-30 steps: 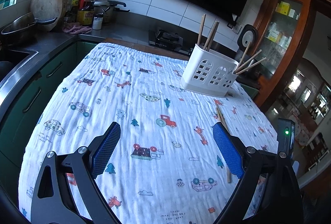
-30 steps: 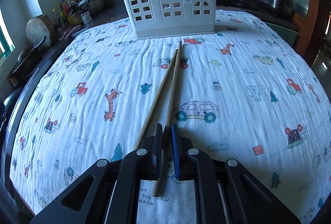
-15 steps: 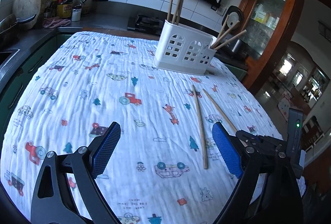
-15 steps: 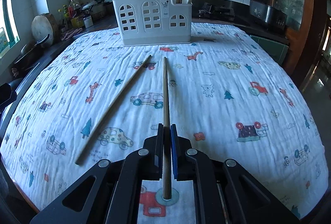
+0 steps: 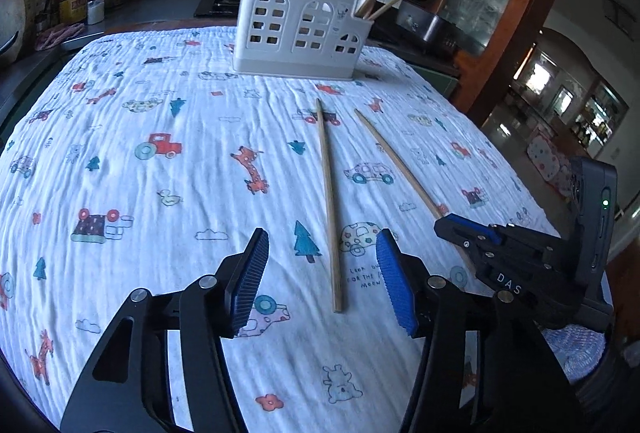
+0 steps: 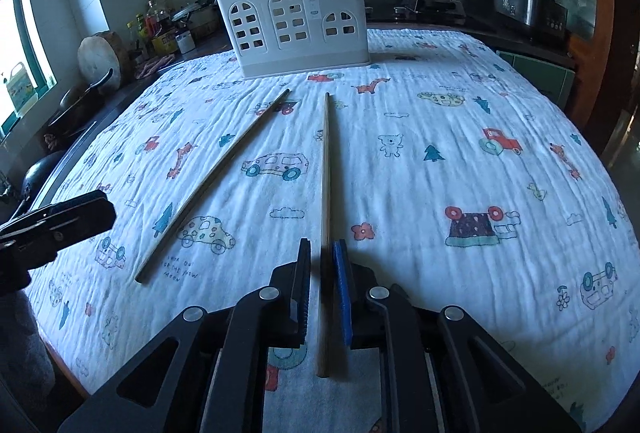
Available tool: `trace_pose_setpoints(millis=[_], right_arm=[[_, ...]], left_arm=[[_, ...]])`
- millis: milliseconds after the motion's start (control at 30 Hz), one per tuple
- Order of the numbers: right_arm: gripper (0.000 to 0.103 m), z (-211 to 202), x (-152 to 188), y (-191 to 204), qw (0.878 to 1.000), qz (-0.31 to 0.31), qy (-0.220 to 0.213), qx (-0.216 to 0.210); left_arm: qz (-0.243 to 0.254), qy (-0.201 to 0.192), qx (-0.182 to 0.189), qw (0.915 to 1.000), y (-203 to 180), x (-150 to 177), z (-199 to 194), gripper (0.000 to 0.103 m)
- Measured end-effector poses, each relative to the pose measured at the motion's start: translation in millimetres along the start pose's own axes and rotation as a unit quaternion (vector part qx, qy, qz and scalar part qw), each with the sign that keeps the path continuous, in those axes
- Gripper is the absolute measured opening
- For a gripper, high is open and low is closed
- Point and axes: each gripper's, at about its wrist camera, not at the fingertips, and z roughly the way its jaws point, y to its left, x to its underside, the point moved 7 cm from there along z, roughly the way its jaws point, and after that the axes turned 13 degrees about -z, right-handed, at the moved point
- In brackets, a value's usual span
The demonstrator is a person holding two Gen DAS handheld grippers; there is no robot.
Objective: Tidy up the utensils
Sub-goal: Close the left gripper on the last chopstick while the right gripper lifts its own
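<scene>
The left tool [image 5: 320, 275] is being closed around the near end of one chopstick [image 5: 329, 205], pads not yet touching it. The right tool [image 6: 322, 275] is being eased open, the second chopstick [image 6: 325, 201] lying between its pads. Both chopsticks are being pointed at the white utensil holder [image 5: 298, 29] across the bench [image 5: 120, 137].

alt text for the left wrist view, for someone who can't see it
The left gripper, jaws closing with nothing gripped, straddles the near end of a wooden chopstick lying on a cartoon-print cloth. To its right the right gripper is at a second chopstick. Behind both stands a white utensil holder with more chopsticks in it.
</scene>
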Motion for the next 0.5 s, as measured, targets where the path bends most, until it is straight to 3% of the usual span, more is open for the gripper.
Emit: trace_pose_setpoints(millis=[267,500], right_arm=[[0.014,0.0,0.9,2.4,1.0,-0.011,0.002,0.005],[0.013,0.1,0.9,2.2,1.0,-0.013,0.004,0.004]], left_arm=[[0.013,0.038,-0.007,0.9992,-5.8,12.3,29.0,0.026],[0.008,0.043,-0.015,0.9989,-6.7,7.7,38.4,0.023]])
